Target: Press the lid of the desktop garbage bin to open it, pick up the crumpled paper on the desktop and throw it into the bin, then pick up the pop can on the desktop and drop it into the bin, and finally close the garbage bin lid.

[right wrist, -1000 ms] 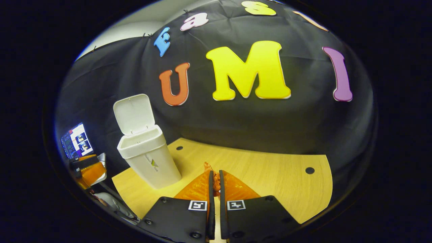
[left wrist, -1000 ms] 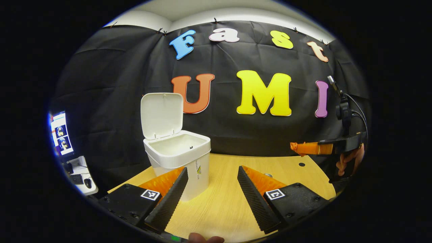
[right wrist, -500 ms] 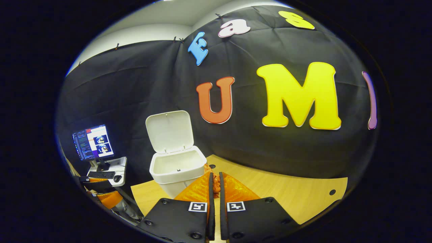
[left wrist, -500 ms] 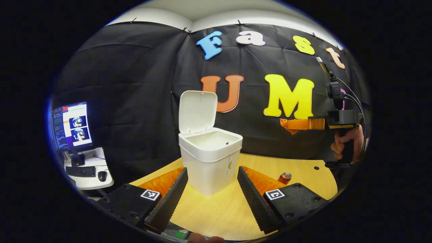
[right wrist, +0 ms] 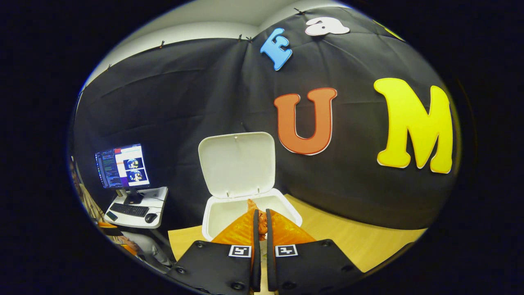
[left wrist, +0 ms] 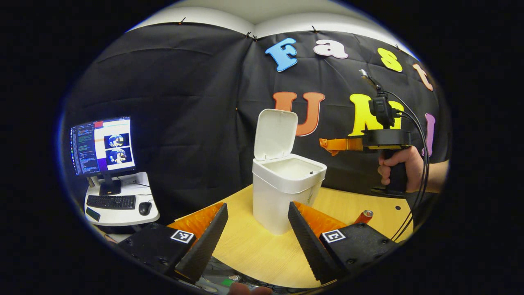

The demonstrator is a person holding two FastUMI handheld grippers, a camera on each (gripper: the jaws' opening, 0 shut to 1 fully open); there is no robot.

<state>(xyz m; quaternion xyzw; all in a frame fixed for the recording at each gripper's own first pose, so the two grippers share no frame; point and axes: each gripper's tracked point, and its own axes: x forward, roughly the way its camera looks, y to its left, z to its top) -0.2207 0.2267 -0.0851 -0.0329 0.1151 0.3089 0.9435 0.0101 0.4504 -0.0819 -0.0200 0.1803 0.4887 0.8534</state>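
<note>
The white bin (left wrist: pixel 282 196) stands on the wooden table with its lid (left wrist: pixel 275 133) swung up and the inside bare. My right gripper (left wrist: pixel 339 144), held by a hand (left wrist: pixel 395 164), hovers just right of the bin's opening, shut on the orange crumpled paper (left wrist: pixel 326 146). In the right gripper view the paper (right wrist: pixel 250 203) pokes out past the right gripper (right wrist: pixel 260 211), over the near rim of the bin (right wrist: pixel 213 213) and below the lid (right wrist: pixel 237 164). The pop can (left wrist: pixel 365 215) lies on the table at the right. My left gripper (left wrist: pixel 257 206) is open and low, in front of the bin.
The wooden table (left wrist: pixel 254 250) ends close behind the bin at the black cloth wall. To the left, off the table, a small white stand (left wrist: pixel 118 205) carries a monitor (left wrist: pixel 102 145), keyboard and mouse. Cables hang from the right gripper's handle.
The right gripper has carried the paper leftward and closer to the bin, reaching its opening. The left gripper's view has swung left, so the bin sits further right in it.
</note>
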